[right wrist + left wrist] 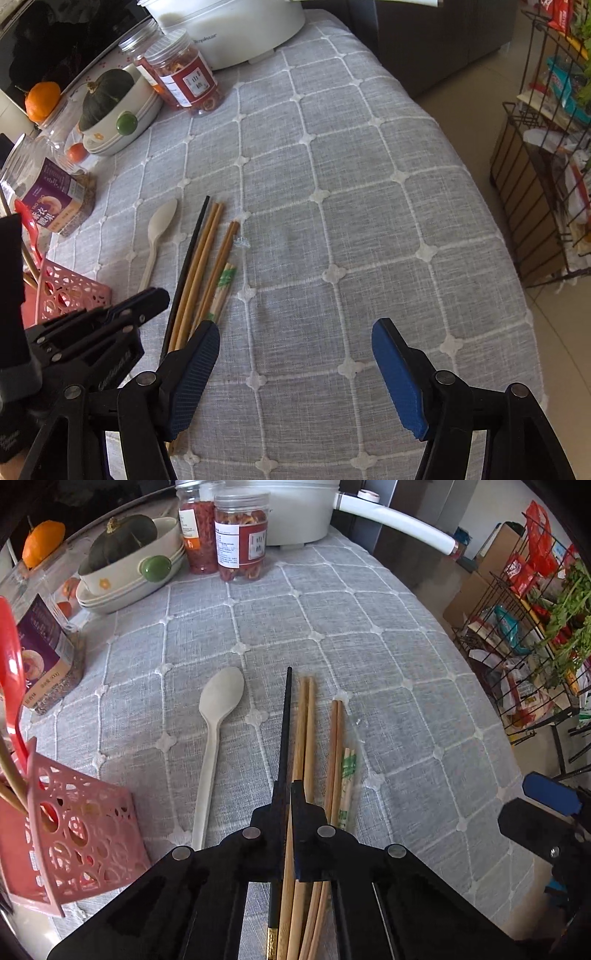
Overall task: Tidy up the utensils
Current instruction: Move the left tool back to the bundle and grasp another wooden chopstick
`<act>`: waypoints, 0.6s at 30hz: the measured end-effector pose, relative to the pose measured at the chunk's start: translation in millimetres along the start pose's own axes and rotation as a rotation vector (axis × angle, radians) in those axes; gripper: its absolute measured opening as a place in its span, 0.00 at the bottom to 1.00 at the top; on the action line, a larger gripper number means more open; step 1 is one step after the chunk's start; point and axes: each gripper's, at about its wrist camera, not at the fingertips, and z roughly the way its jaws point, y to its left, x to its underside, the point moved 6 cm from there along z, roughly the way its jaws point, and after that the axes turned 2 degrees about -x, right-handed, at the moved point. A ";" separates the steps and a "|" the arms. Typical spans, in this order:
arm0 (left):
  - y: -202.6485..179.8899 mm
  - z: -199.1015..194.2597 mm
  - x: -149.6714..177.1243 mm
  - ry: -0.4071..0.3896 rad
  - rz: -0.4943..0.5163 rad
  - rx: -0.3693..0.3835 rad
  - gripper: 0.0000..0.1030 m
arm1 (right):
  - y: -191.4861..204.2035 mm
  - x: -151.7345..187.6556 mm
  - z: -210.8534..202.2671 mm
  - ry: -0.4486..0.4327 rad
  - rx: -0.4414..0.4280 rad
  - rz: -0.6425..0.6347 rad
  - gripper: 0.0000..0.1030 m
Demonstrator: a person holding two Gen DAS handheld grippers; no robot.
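Observation:
Several chopsticks lie side by side on the grey checked cloth: a black chopstick (284, 720) (192, 243), a bamboo pair (306, 731) (207, 243), a darker pair (336, 746) and a paper-wrapped pair (347, 775). A beige spoon (221, 701) (162, 221) lies to their left. My left gripper (289, 786) (162, 293) is shut right over the black chopstick, which runs under its left finger and lies flat; no grip on it shows. My right gripper (295, 325) hangs open over bare cloth, with its left pad (195, 369) above the chopsticks' near ends.
A pink perforated holder (81, 834) (70, 291) with a red utensil (11, 672) stands at the left. Behind are two jars (240, 535), stacked bowls holding a squash (129, 561), a labelled jar (44, 653) and a white cooker (295, 509). A wire rack (535, 627) stands beyond the table's right edge.

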 end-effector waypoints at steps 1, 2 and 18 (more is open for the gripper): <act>1.2 4.8 -4.0 0.002 -0.005 -0.008 0.02 | -2.0 -0.2 0.5 0.002 0.001 0.000 0.71; 3.1 8.8 -7.0 0.005 -0.010 -0.016 0.02 | -4.1 -0.4 1.0 0.004 0.002 0.001 0.71; 9.3 24.9 -25.7 0.064 -0.103 0.016 0.02 | -16.5 -7.6 -1.4 -0.004 -0.018 0.054 0.71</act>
